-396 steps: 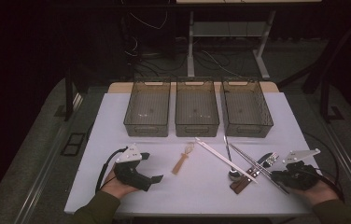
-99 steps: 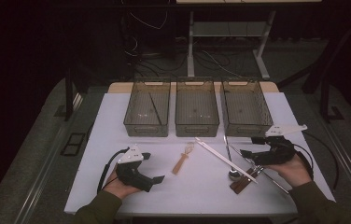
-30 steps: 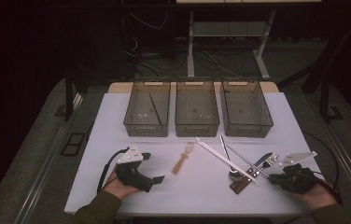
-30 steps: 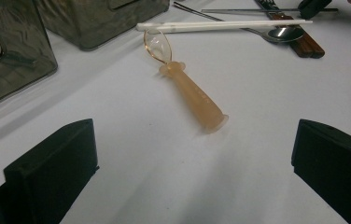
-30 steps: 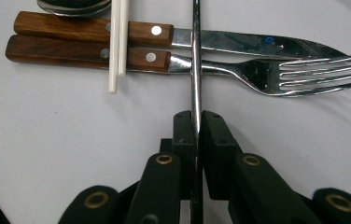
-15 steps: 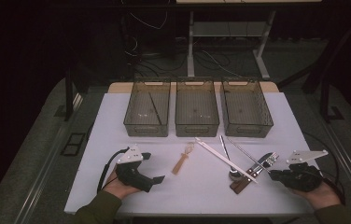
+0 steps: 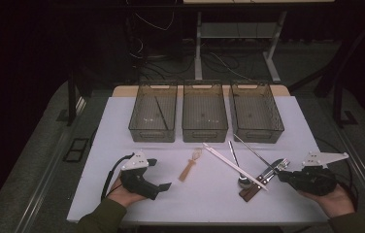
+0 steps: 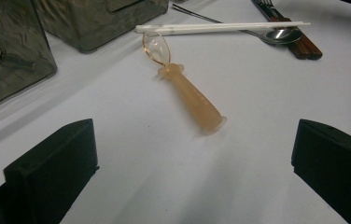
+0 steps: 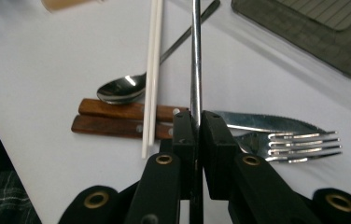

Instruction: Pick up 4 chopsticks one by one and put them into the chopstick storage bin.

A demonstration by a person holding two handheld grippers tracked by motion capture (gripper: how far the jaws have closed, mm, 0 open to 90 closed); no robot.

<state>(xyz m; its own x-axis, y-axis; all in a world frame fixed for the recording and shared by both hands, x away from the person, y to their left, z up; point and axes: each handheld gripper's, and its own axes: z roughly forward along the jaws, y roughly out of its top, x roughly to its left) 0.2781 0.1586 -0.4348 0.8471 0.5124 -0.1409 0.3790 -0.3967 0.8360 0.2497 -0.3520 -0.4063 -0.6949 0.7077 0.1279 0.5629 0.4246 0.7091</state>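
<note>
My right gripper (image 7: pixel 282 174) (image 9: pixel 196 119) is at the table's front right, shut on the near end of a thin metal chopstick (image 7: pixel 253 151) (image 9: pixel 195 56) whose far end points toward the bins. Just beyond it lie a pair of white chopsticks (image 7: pixel 229 160) (image 9: pixel 152 70), a metal spoon (image 7: pixel 242 180) (image 9: pixel 120 88), and a wood-handled knife (image 9: pixel 122 109) and fork (image 9: pixel 295 142). At the front left my left gripper (image 7: pixel 160 173) (image 8: pixel 194 128) rests open. It faces a small amber plastic spoon (image 7: pixel 189 167) (image 8: pixel 192 95) lying a little beyond its jaws.
Three smoky see-through bins stand in a row at the back: left (image 7: pixel 152 135), middle (image 7: pixel 205 132), right (image 7: pixel 258 133). A dark chopstick (image 7: pixel 160 112) lies in the left one. White table (image 7: pixel 122 121) shows around the bins.
The right gripper has come back from beside the right bin to the cutlery at the front right and is now shut on the metal chopstick. The left gripper has not moved.
</note>
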